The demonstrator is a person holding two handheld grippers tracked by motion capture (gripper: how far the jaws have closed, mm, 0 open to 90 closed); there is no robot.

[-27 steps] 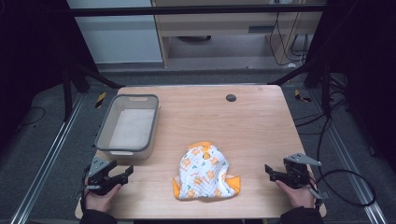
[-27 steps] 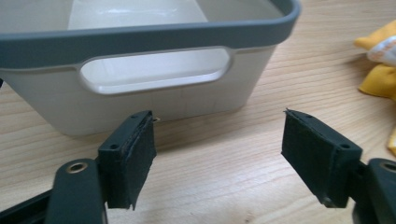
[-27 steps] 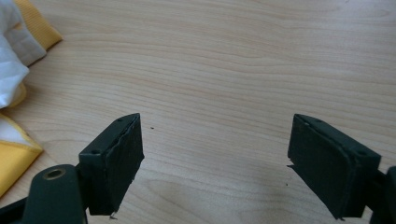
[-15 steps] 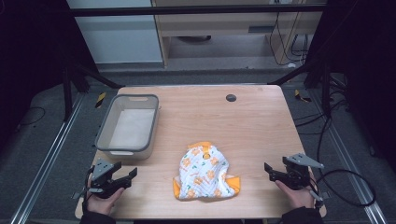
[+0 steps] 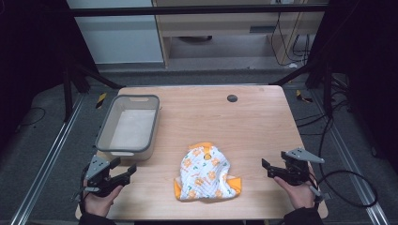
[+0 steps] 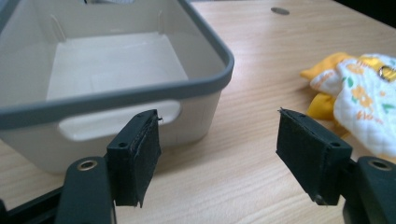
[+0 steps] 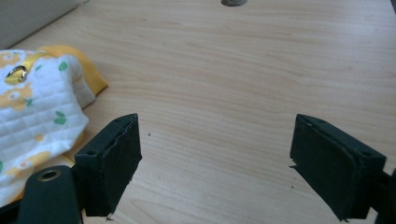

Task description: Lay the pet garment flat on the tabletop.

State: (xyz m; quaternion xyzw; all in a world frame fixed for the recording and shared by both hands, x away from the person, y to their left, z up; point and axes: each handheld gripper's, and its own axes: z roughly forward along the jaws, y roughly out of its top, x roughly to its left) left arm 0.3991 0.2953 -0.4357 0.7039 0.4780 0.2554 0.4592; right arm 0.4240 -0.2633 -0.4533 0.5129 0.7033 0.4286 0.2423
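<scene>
A crumpled white quilted cloth with orange print and yellow lining (image 5: 205, 174) lies on the wooden table (image 5: 244, 122) near its front edge. A grey-rimmed plastic bin (image 5: 127, 127) stands at the left, holding nothing. My left gripper (image 5: 127, 171) is open just in front of the bin's near wall (image 6: 140, 116), with the cloth (image 6: 359, 93) off to its right. My right gripper (image 5: 267, 168) is open over bare wood, to the right of the cloth (image 7: 37, 102). Nothing sits between either pair of jaws.
A small dark round grommet (image 5: 232, 98) is set into the table's far side. Metal frame rails and cables run around the table on the floor. Bare wood stretches between the cloth and the far edge.
My left gripper has shifted slightly back and left near the table's front corner. The right gripper and the cloth stay where they were.
</scene>
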